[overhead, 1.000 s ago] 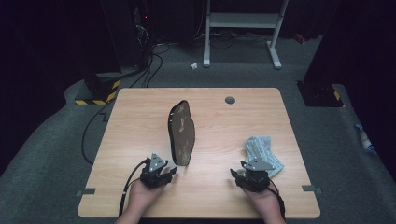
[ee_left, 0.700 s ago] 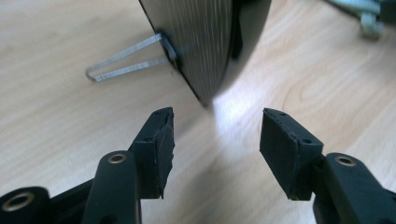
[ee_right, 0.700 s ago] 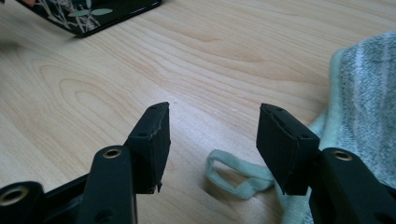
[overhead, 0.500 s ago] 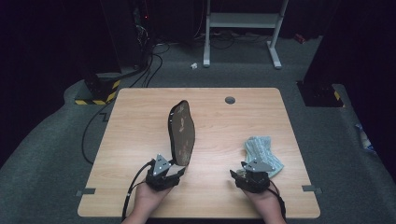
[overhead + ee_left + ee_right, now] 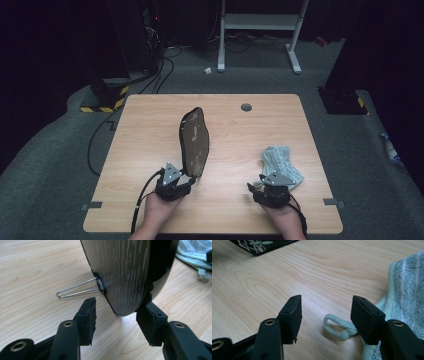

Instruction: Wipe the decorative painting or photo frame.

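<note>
Here the left gripper (image 5: pixel 116 311) sits at the near end of an oval standing mirror (image 5: pixel 194 141), which rests propped on its wire stand (image 5: pixel 76 289) on the wooden table (image 5: pixel 150 130). In the left gripper view the mirror's lower rim hangs between the two black jaws: the right-hand finger (image 5: pixel 151 322) appears to touch the dark rim, while the left-hand finger (image 5: pixel 87 317) stands clear of the wood-grain back, with the wire stand just beyond its tip. The jaws have just been closing, with the mirror's edge between them, but the pads do not yet clamp it. The right gripper (image 5: pixel 325 315) waits with its fingers apart and nothing gripped; a pale green towel (image 5: pixel 407 297) lies just past its right-hand finger, and the towel's hanging loop (image 5: pixel 337 327) lies on the table between the fingers, nearer the right one. As a judgement, the risk lies on the left: the mirror stands on a thin wire leg, so a one-sided push from the touching finger could tip it or slide it across the smooth tabletop before the other pad arrives. The left-hand finger could also catch the wire stand instead of the panel and fold it. A grip this low on a curved rim may let the mirror swing or slip once lifted.
</note>
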Tool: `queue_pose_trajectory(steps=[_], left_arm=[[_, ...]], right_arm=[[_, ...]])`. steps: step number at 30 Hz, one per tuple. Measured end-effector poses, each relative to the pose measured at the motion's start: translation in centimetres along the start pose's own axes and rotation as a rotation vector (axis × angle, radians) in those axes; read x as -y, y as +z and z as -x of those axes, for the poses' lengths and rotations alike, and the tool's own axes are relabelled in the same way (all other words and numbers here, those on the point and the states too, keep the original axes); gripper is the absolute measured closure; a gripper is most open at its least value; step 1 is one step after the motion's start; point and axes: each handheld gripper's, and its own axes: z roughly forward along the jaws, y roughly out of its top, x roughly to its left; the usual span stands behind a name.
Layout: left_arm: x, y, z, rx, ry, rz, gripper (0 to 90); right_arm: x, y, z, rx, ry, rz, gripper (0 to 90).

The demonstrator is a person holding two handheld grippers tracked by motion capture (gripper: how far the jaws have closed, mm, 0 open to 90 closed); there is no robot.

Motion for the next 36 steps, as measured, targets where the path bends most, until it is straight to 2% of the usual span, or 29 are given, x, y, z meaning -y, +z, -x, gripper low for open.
queue_pose_trajectory(steps=[20, 26, 29, 36], left_arm=[[0.7, 0.0, -3.1, -0.075, -0.06, -0.02, 55.9], [0.8, 0.5, -3.9, -0.097, -0.087, -0.014, 58.4], [0.8, 0.8, -4.5, -0.094, -0.115, -0.013, 58.8], [0.8, 1.3, -5.1, -0.127, -0.122, -0.01, 59.6]], right_arm=[[0.0, 0.2, -0.2, -0.007, -0.007, -0.004, 42.7], [0.0, 0.2, -0.2, -0.01, -0.006, -0.007, 43.0], [0.0, 0.2, -0.3, -0.01, -0.007, -0.005, 43.0], [0.0, 0.2, -0.4, -0.016, -0.001, -0.004, 42.8]])
